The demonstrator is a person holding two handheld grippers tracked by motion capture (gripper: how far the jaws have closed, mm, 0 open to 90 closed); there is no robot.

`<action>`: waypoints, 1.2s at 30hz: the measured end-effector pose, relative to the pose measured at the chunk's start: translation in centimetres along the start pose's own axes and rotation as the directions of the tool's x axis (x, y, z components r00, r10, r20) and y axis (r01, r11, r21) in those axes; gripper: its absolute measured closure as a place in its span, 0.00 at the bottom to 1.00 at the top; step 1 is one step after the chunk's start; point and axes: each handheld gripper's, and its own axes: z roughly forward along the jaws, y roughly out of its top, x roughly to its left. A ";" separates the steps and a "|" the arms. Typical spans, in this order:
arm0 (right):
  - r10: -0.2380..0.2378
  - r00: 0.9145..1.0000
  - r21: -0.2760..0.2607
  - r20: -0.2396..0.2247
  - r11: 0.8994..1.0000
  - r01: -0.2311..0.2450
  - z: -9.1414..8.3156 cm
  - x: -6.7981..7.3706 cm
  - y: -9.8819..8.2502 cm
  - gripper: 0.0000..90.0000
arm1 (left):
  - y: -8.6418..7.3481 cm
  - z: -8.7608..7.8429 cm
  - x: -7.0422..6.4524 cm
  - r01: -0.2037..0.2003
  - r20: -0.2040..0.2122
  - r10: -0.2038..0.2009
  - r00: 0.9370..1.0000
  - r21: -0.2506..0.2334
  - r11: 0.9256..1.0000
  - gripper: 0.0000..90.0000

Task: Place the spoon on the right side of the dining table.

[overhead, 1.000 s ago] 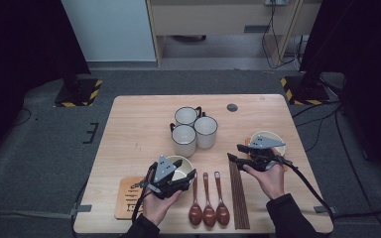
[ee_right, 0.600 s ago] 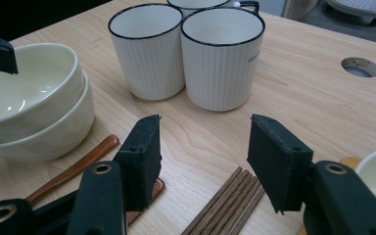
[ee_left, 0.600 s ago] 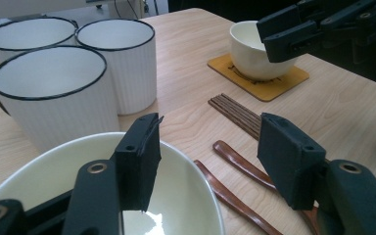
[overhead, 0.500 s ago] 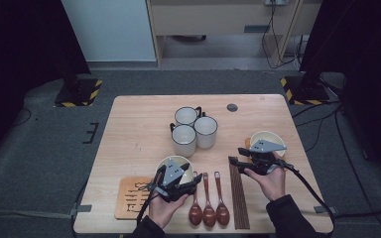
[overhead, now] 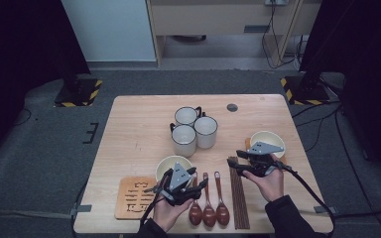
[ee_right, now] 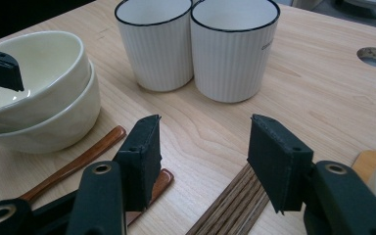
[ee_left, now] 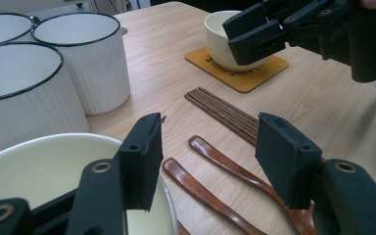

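— Left gripper [ee_left: 205,156]: spread or pinching?
— Spread, about halfway. Hovers at the right side of the stacked bowls [overhead: 167,166], with one jaw over the top bowl's hollow and the other outside the rim, above the spoons [overhead: 208,208]. Presses on nothing.
— And where exactly are those bowls?
— On the table [overhead: 139,129], near the front edge, left of centre. Nested one in the other, just right of an empty wooden coaster [overhead: 134,198] and just in front of three white mugs [overhead: 193,129].
— Right gripper [ee_right: 203,156]?
— Spread too, and wider. Points left towards the mugs, low over the far end of the chopsticks [overhead: 239,198]. Grips nothing.
— Chopsticks?
— Flat on the wood in a tight bundle, just right of the spoons, running from the front edge away from the person.
— Anything beside that hand?
— Another pale bowl [overhead: 268,139] on its own coaster, just behind the gripper.
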 end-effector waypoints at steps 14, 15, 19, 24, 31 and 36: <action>-0.003 1.000 0.018 -0.012 1.000 0.003 0.5 0.4 -0.4 0.51 | -0.4 0.6 -0.9 -0.020 0.027 0.020 0.999 0.022 1.000 0.48; -0.002 1.000 0.020 -0.013 1.000 0.003 0.5 0.4 -0.5 0.51 | -0.5 0.7 -1.0 -0.022 0.029 0.021 0.999 0.024 0.999 0.48; -0.001 1.000 0.020 -0.014 1.000 0.001 0.6 0.4 -0.5 0.51 | -0.6 0.9 -1.3 -0.027 0.038 0.025 0.999 0.033 0.999 0.48; -0.002 1.000 0.028 -0.019 1.000 0.003 0.8 0.5 -0.7 0.51 | -0.8 1.1 -1.7 -0.033 0.051 0.031 0.998 0.043 0.999 0.49; 0.004 1.000 0.033 -0.020 0.999 -0.003 1.0 0.5 -0.8 0.50 | -1.1 1.5 -2.2 -0.045 0.066 0.041 0.997 0.058 0.997 0.49; 0.006 1.000 0.037 -0.017 0.999 -0.006 1.0 0.4 -1.0 0.51 | -1.3 1.7 -2.5 -0.054 0.080 0.048 0.996 0.071 0.996 0.49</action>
